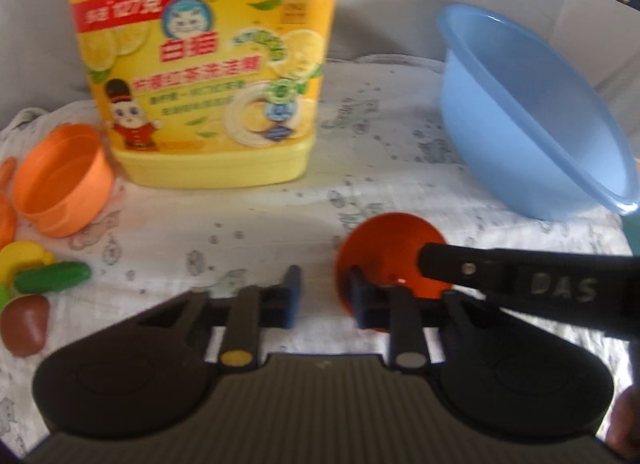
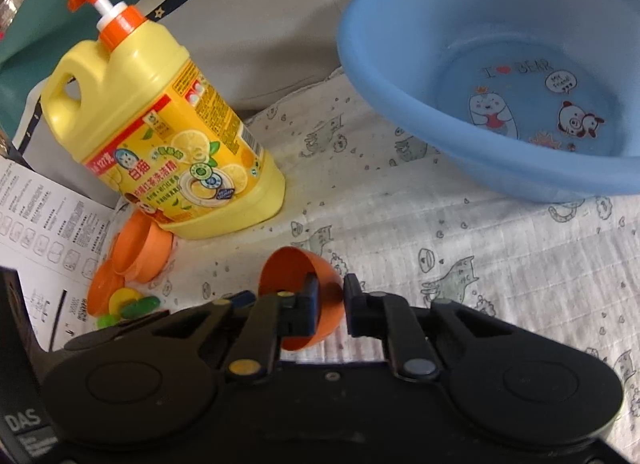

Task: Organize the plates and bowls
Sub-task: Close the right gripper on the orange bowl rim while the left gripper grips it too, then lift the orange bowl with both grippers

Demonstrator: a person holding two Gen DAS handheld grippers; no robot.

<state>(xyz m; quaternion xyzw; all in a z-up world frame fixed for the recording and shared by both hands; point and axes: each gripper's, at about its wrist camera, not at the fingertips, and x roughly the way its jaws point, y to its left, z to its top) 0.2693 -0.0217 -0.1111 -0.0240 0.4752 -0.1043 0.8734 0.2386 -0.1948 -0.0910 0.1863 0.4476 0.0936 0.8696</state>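
Orange bowl [image 2: 304, 300], small and tipped on its side, is lying on a white cloth [image 2: 460, 232] printed with grey cats, at six o'clock. The right gripper [image 2: 331, 306] is pinching its wall between narrowed fingers. The left gripper [image 1: 324, 296] is hanging open beside it. A blue basin [image 2: 400, 76] is sitting at two o'clock, a yellow detergent jug [image 2: 160, 120] at ten, an orange cup [image 2: 140, 252] at eight.

Glossy blue plastic basin [image 2: 400, 76], smooth orange plastic bowl [image 2: 296, 264], soft printed cloth [image 2: 460, 232]
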